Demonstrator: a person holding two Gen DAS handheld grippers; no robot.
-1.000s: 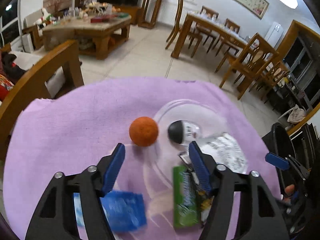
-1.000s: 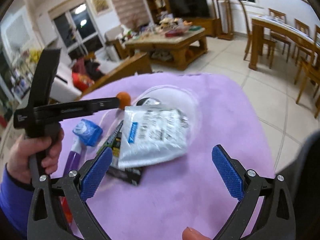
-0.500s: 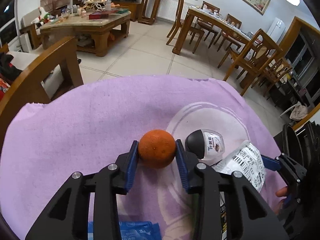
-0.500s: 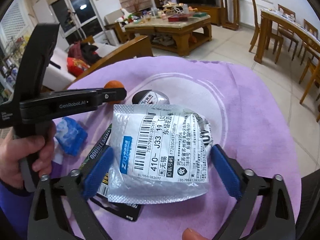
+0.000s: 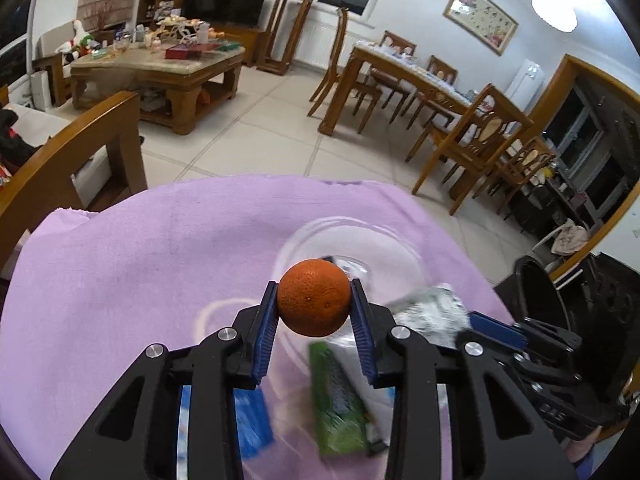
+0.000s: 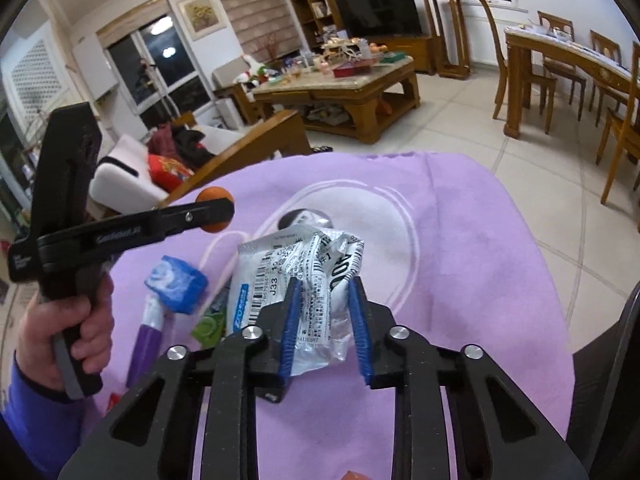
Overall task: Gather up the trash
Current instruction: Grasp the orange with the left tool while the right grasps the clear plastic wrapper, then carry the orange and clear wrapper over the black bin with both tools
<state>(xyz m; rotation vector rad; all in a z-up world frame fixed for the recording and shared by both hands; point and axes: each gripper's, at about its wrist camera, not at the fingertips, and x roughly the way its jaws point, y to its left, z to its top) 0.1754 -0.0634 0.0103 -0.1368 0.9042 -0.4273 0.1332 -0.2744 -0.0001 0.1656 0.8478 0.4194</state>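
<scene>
My left gripper (image 5: pixel 315 310) is shut on an orange (image 5: pixel 314 297) and holds it above the purple cloth (image 5: pixel 120 264); the orange also shows in the right wrist view (image 6: pixel 214 209). My right gripper (image 6: pixel 325 314) is shut on a crumpled silver courier bag (image 6: pixel 298 268), lifted a little off the cloth; the bag shows in the left wrist view (image 5: pixel 430 312). A green gum wrapper (image 5: pixel 338 404), a blue packet (image 6: pixel 176 284), a purple tube (image 6: pixel 146 340) and a small black-capped bottle (image 6: pixel 302 218) lie on the cloth.
A clear glass plate (image 6: pixel 400 216) sits on the cloth under the bottle. A black bin (image 5: pixel 540 300) stands at the table's right. A wooden chair back (image 5: pixel 72 152) is at the left edge. Coffee table and dining set lie beyond.
My left gripper closed on the orange and lifted it. My right gripper closed on the silver bag, crumpling it, and raised it.
</scene>
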